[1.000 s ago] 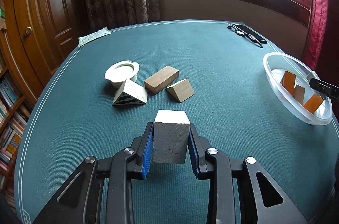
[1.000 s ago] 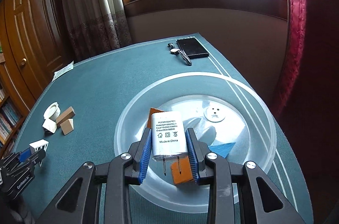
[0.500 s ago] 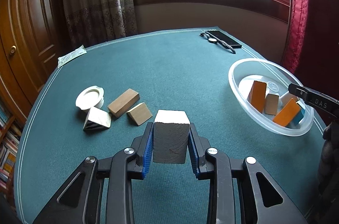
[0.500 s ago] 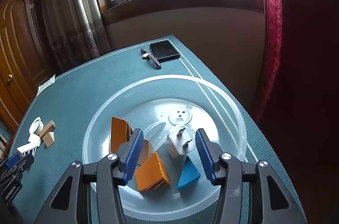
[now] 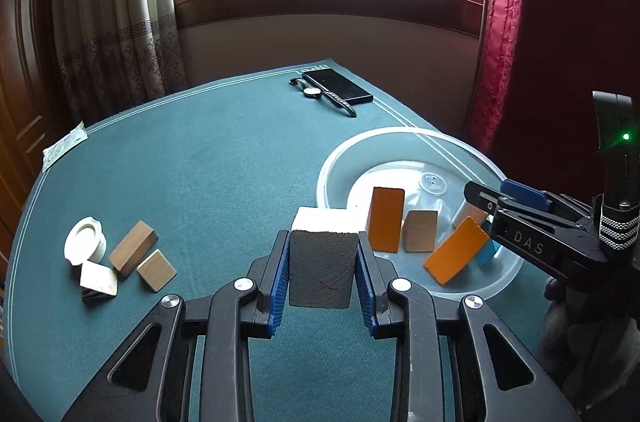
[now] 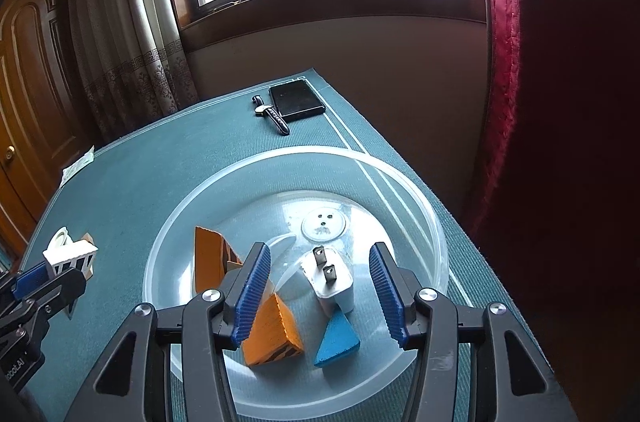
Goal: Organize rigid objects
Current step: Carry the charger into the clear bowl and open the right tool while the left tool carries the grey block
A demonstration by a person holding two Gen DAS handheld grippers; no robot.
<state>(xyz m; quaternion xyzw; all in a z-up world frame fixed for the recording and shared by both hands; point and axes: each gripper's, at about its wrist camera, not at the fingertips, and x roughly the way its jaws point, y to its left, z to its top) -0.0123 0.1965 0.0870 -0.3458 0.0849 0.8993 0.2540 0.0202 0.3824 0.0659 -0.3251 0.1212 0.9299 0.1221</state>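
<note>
My left gripper (image 5: 323, 250) is shut on a wooden block with a white top (image 5: 323, 262), held above the green table just left of the clear plastic bowl (image 5: 404, 131). Over that bowl (image 6: 296, 152) my right gripper (image 6: 319, 254) stands open, and the white power adapter (image 6: 334, 286) lies loose on the bowl floor below its pads, prongs up. Two orange blocks (image 6: 208, 262) (image 6: 272, 330), a blue wedge (image 6: 338, 336) and a plain wooden piece (image 5: 419, 231) are also in the bowl. A white round piece (image 5: 85, 242), two wooden blocks (image 5: 132, 248) (image 5: 157, 269) and a striped wedge (image 5: 98, 280) lie at the left.
A black phone (image 5: 338, 85) and a wristwatch (image 5: 320, 94) lie at the table's far edge. A small packet (image 5: 64, 146) sits at the far left edge. A red curtain (image 5: 500, 22) hangs close beside the bowl, at the table's right edge.
My right gripper opened and let the adapter drop into the bowl. My left gripper carried its block to the right, closer to the bowl.
</note>
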